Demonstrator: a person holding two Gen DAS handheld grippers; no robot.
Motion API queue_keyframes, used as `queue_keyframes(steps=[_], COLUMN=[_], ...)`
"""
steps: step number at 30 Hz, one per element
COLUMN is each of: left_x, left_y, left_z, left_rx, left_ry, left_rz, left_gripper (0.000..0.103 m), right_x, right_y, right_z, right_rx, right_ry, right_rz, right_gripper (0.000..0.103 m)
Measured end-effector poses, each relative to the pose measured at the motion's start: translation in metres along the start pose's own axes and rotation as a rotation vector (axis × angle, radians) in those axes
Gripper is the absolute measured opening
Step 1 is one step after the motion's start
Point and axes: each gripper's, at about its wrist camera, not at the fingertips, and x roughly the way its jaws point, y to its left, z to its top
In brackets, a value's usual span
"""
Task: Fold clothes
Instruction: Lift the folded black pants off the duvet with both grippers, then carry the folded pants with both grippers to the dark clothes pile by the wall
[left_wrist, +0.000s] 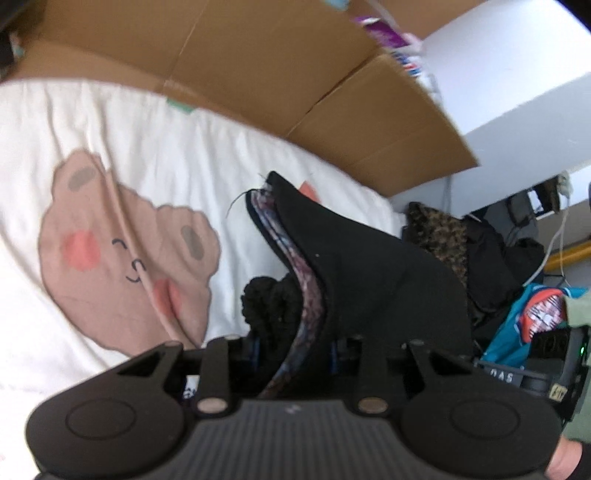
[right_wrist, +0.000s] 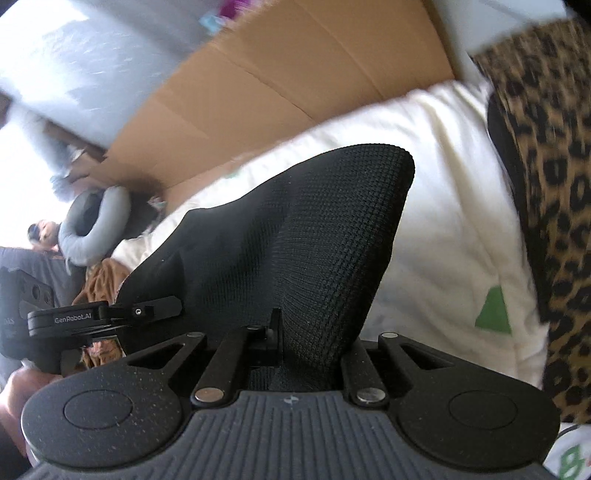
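Overhead, left gripper (left_wrist: 295, 354) and right gripper (right_wrist: 295, 347) angle steeply downward, each clamped on the black garment (left_wrist: 362, 266) above the white bedspread (left_wrist: 147, 140).

On my left feed I see a black garment (left_wrist: 369, 266) with a purplish mottled lining (left_wrist: 306, 295) along its edge, against a cream-white bedspread (left_wrist: 147, 125) printed with a dusty-pink bear face (left_wrist: 122, 251) with coral cheeks, grey ears and thin dark smile lines. Behind it runs plain brown cardboard (left_wrist: 258, 66). Off to the right lies something teal, orange and white (left_wrist: 532, 317). On my right feed the garment (right_wrist: 314, 240) shows as black with a fine knit texture, the bedspread (right_wrist: 443, 206) carries a green triangle (right_wrist: 495, 310), and a tan leopard-print fabric with black spots (right_wrist: 554, 147) fills the right side. Both claws are matte black.
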Motion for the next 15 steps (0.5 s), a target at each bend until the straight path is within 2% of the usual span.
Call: queue_keyframes(steps=[7,15], left_x=[-0.059,-0.136], left_y=[-0.049,-0.116], left_z=[0.01,0.027], left_rx=[0.011,0.052], left_ry=[-0.1,-0.207], left_rz=[0.006,0.029], left_gripper=[0.034,0.034], right_x=[-0.055,-0.13], right_y=[0.054,0.103], right_z=[0.023,0.055], right_rx=[-0.111,-0.138], right_ry=[-0.091,-0.2], right_rz=[0.021,0.076], right_gripper=[0.007,0.007])
